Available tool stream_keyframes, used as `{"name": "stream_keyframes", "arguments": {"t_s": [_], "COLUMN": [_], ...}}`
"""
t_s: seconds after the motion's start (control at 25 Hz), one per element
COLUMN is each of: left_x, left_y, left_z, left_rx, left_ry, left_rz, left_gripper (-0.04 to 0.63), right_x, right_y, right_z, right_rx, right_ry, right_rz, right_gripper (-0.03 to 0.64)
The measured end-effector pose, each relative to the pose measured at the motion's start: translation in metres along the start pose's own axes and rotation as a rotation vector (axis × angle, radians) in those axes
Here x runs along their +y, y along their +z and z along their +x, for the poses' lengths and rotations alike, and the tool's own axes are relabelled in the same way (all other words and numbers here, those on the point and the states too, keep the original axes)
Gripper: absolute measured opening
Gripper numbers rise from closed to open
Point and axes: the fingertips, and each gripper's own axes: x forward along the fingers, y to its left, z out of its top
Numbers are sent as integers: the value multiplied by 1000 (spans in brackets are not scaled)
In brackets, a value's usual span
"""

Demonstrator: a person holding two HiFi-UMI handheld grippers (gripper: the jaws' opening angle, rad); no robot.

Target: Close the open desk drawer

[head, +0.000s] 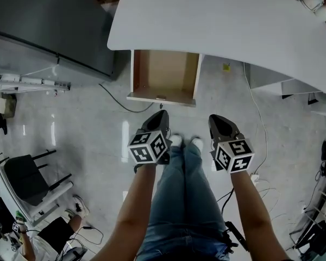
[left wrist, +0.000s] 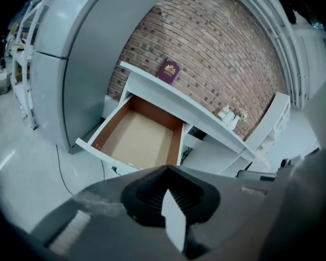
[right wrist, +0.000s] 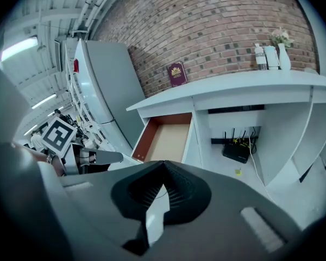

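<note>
The desk drawer (head: 164,75) stands pulled out from under the white desk top (head: 223,20), empty, its brown inside showing and its white front panel (head: 162,98) facing me. My left gripper (head: 160,113) hangs just short of that panel, shut with nothing in it. My right gripper (head: 215,118) hangs to its right over the floor, also shut and empty. In the left gripper view the open drawer (left wrist: 138,137) lies straight beyond the closed jaws of the left gripper (left wrist: 166,169). In the right gripper view the drawer (right wrist: 168,137) shows above the right gripper (right wrist: 163,163).
A tall grey cabinet (head: 49,26) stands left of the desk. A black cable (head: 117,101) runs over the floor beside the drawer. A chair (head: 27,178) stands at lower left. A burgundy book (left wrist: 168,70) leans on the brick wall. A router (right wrist: 236,151) sits under the desk.
</note>
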Motion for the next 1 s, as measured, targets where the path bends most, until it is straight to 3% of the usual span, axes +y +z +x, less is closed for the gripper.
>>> {"name": "stream_keyframes", "arguments": {"t_s": [0.28, 0.48, 0.6, 0.72, 1.0], "left_x": [36, 47, 57, 71, 86], "left_y": [-31, -47, -57, -57, -66], "left_z": [34, 59, 72, 84, 108], "left_rx": [-20, -43, -83, -148, -167], "left_ry": [16, -29, -50, -67, -56], "left_rz": [-179, -350, -506, -665, -733], "left_gripper": [0, 0, 1, 44, 101], "right_x": [-20, -23, -29, -37, -47], "right_y": [-43, -65, -79, -85, -92], "right_z": [30, 45, 49, 53, 56], "right_rx": [9, 27, 46, 51, 33], "right_ry": [-57, -49, -56, -72, -94], "right_rz": [89, 109, 122, 138, 217], "right_gripper": [-2, -2, -2, -2, -2]}}
